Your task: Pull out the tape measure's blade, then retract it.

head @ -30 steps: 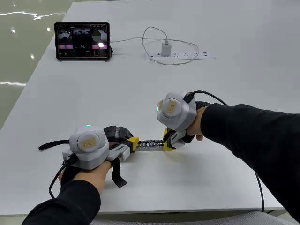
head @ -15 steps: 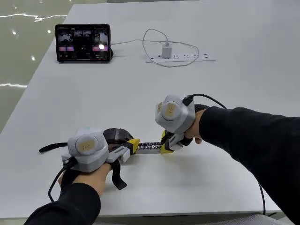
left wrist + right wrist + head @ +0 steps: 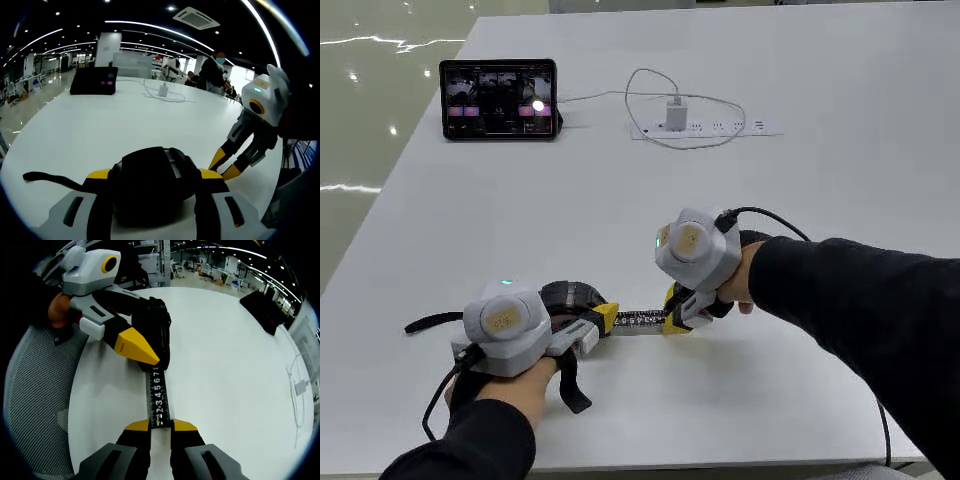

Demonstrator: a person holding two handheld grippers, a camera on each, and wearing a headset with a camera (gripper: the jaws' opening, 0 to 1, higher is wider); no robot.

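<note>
I count one tape measure (image 3: 570,295), two grippers, one tablet (image 3: 499,98) and one power strip (image 3: 705,127) with a single charger (image 3: 676,107) plugged into it, all on the white table (image 3: 620,200).

My left gripper (image 3: 605,312) is clenched on the tape measure's black case. In the left gripper view its two yellow-tipped jaws press against either side of the case (image 3: 152,180). The case sits near the table's near edge, left of the middle. A black strap (image 3: 430,322) runs from it toward the left edge.

My right gripper (image 3: 672,320) stands just to the right of the case, tilted down at the table. Its jaws are closed almost together, pinching the end of the blade (image 3: 158,395). A short stretch of blade (image 3: 638,320) lies flat between the two grippers, its numbers facing up.

The tablet stands near the table's far left corner, screen lit. The power strip lies toward the far edge, near the middle, with a white cable (image 3: 650,75) looped around it.
</note>
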